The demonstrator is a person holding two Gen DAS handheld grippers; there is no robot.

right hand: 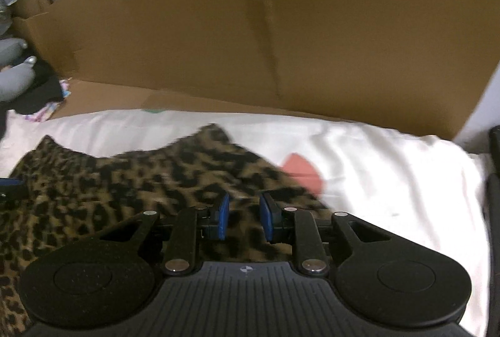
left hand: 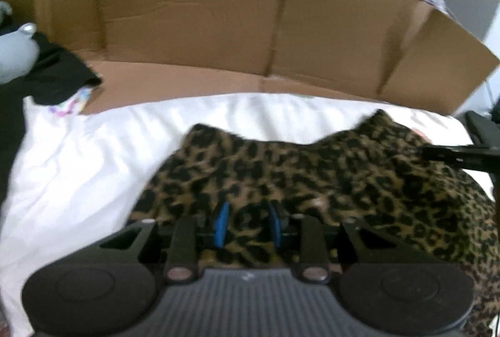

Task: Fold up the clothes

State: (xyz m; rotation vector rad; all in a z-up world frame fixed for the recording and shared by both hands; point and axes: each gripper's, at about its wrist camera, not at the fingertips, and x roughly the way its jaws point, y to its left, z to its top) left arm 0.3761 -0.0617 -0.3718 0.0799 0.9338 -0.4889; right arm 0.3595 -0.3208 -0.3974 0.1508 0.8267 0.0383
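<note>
1. Leopard-print garment (left hand: pixel 312 174) is seen spread on a white sheet (left hand: pixel 78 165), with a brown cardboard panel (left hand: pixel 218 12) standing just behind the sheet

2. Its far edge is marked by two raised points with a dip between them; the long axis is judged to run from left to right across both views, though motion blur leaves the outline soft

3. The left gripper (left hand: pixel 247 224) is held low over the near part of the cloth, its jaws parted, with leopard print visible in the gap; whether fabric is pinched cannot be told

4. The right gripper (right hand: pixel 243 218) is held likewise over the cloth's right-hand portion, jaws parted, with nothing clearly clamped between the blue pads (right hand: pixel 222 212)

5. The garment lies directly ahead of and beneath both pairs of jaws, so neither hand is clearly nearer; the left is placed toward the garment's left half, the right toward its right edge, just beside a pink patch (right hand: pixel 303 171) on the sheet

6. Whether the cloth is single-layered or already doubled cannot be settled, so the stage of folding is left open

7. Dark clothing (left hand: pixel 53 74) is seen well apart at the far left
</note>
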